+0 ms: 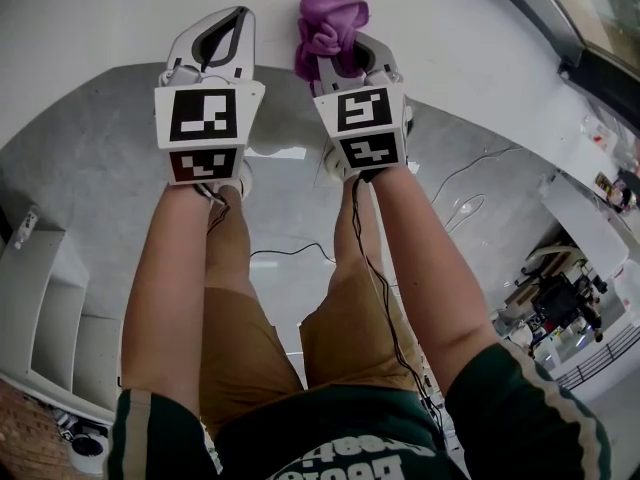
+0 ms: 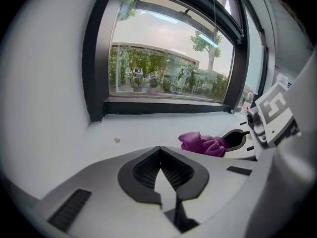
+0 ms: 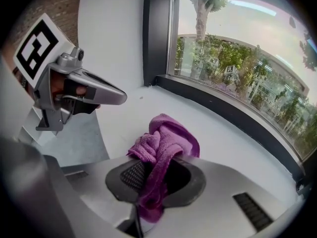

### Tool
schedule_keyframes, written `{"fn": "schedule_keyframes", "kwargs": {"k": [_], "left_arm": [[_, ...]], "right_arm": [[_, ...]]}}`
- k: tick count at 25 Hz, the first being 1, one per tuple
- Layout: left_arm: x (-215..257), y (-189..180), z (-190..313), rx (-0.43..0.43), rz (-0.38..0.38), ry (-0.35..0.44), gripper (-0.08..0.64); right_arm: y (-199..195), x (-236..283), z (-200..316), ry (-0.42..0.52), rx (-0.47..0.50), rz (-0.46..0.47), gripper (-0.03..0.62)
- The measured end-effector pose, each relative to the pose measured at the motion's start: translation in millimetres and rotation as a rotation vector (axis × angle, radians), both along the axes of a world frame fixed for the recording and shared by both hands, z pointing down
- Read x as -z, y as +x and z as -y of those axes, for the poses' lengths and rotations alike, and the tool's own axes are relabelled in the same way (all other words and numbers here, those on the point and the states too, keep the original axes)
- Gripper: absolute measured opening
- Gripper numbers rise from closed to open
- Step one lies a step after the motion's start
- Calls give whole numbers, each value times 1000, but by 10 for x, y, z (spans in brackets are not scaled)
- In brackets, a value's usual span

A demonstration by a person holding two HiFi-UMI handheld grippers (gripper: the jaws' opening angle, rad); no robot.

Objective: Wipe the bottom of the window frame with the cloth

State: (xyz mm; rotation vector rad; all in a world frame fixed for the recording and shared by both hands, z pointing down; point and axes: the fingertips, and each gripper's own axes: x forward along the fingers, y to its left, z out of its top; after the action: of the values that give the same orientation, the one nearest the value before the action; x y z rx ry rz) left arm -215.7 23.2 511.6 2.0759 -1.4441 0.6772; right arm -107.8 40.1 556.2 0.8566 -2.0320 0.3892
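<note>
White sill [image 2: 148, 128] under a dark window frame [image 2: 163, 106]. Right gripper [image 3: 158, 168] is clamped on the purple cloth [image 3: 166, 138], which bunches up past its jaws, over the sill. Left gripper [image 2: 160, 155] is beside it, jaws together, nothing between them.

No legible txt anywhere in my feeds. Closest thing is pale lettering on the shirt [image 1: 345, 460], well below the cloth [image 1: 332, 20] in head view. It's upside-down to the cam and cut by the frame edge, so I can't read it. The marker cubes carry b/w square codes only, no letters or nos. I can make out. The left cube [image 1: 207, 120] is left of the cloth and the right cube [image 1: 362, 123] just below it. Each gripper view shows one code face of the other cube. Beyond the cloth, in the window glass [image 2: 168, 58], I see a few tiny marker squares [image 2: 138, 71], too small to decode.
</note>
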Motion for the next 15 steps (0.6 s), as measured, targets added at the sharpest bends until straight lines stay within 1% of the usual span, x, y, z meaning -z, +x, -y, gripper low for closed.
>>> {"fn": "schedule_keyframes", "kwargs": {"k": [6,12,15], "left_arm": [[-19,-217,-2,32,20,-9,8],[5,-412,-46,47,32,-14,6],[19,-556,-70,70,44,-17,7]], "right_arm": [[-240,-14,21,-8,35,22,72],[-604,4,29,-19,101,40,72],[-769,7,42,-21,133,49,72]]}}
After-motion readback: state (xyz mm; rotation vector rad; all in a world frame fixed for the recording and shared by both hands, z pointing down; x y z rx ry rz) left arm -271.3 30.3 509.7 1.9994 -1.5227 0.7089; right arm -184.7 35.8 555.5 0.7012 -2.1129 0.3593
